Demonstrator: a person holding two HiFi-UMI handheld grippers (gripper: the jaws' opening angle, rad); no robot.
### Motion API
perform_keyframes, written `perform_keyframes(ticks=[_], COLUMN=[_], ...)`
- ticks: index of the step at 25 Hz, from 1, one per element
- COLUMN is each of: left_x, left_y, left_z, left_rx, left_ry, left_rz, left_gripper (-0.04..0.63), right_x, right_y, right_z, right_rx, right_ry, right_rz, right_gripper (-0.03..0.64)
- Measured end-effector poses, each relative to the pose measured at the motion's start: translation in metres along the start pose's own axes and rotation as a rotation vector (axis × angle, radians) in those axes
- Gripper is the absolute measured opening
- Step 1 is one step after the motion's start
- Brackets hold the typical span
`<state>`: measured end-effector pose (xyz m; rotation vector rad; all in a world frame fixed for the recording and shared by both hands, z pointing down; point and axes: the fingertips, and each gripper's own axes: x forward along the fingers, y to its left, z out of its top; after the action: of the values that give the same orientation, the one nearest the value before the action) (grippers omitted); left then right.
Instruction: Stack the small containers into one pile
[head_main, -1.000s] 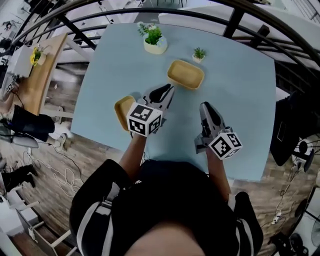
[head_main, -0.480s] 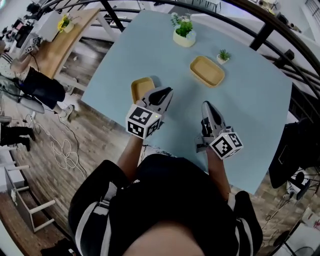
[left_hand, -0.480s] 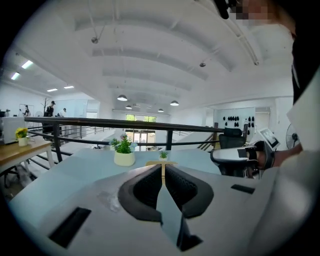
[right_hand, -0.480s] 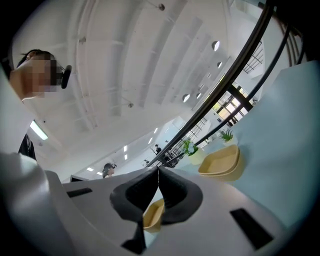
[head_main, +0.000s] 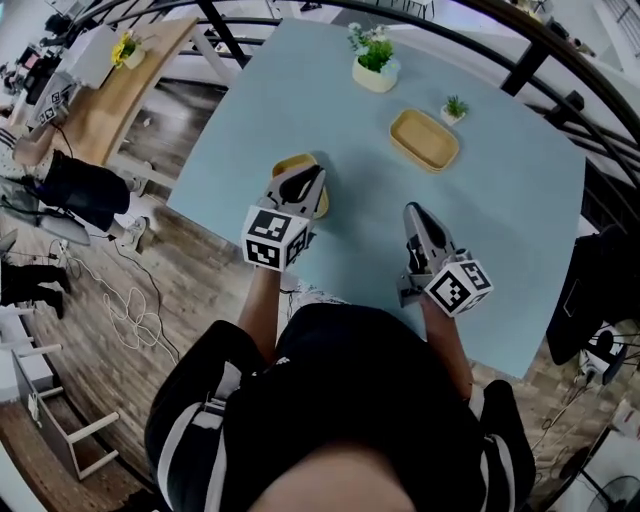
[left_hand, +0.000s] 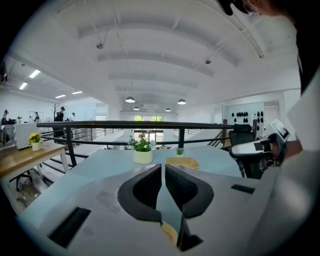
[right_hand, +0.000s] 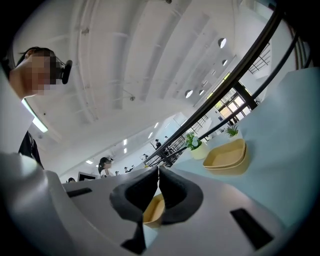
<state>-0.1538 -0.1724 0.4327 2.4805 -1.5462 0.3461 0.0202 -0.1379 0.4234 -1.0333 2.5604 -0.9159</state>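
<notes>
A single yellow container lies near the table's front-left corner, and my left gripper hangs over it and hides its middle. Its jaws have just been closing and now stand shut with nothing between the pads. In the left gripper view a strip of the container shows below the left gripper. A stack of yellow containers sits further back to the right, apart from both grippers. My right gripper is shut and empty over bare table, in front of that stack.
A large potted plant and a small one stand at the far side of the light blue table. A black railing runs behind it. The left table edge is close to the single container, with wooden floor below.
My left gripper has moved left, from beside the single container to over it. The head view has swung. The right gripper has hardly shifted in the picture.
</notes>
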Motion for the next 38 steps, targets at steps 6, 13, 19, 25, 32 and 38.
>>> perform_keyframes(ticks=[6,13,19,25,32,38], left_x=[0.011,0.021,0.029,0.040,0.047,0.055], left_y=[0.037,0.080,0.123,0.141,0.137,0.128], left_z=[-0.008,-0.016,-0.039,-0.067,-0.097,-0.111], left_rx=[0.036,0.052,0.007,-0.033,-0.064,-0.004], left_ry=[0.036,0.077,0.135,0.210,0.311,0.386], left_rz=[-0.098,-0.212,-0.242,-0.324,-0.465,-0.559], left_gripper=[0.031,0.032,0.034,0.079,0.147,0.160], right_x=[0.039,0.072,0.087,0.088,0.089,0.089], right_y=[0.014,0.029,0.026,0.021,0.023,0.025], right_z=[-0.026,-0.049,-0.080,-0.114,-0.150,-0.176], right_rx=[0.016,0.015,0.107,0.178,0.274,0.332], right_ry=[-0.007,-0.005,-0.004,0.008,0.009,0.065], right_rz=[-0.057,-0.142,-0.223,-0.318,-0.386,-0.422], right_gripper=[0.011,0.025,0.035,0.055,0.073,0.096])
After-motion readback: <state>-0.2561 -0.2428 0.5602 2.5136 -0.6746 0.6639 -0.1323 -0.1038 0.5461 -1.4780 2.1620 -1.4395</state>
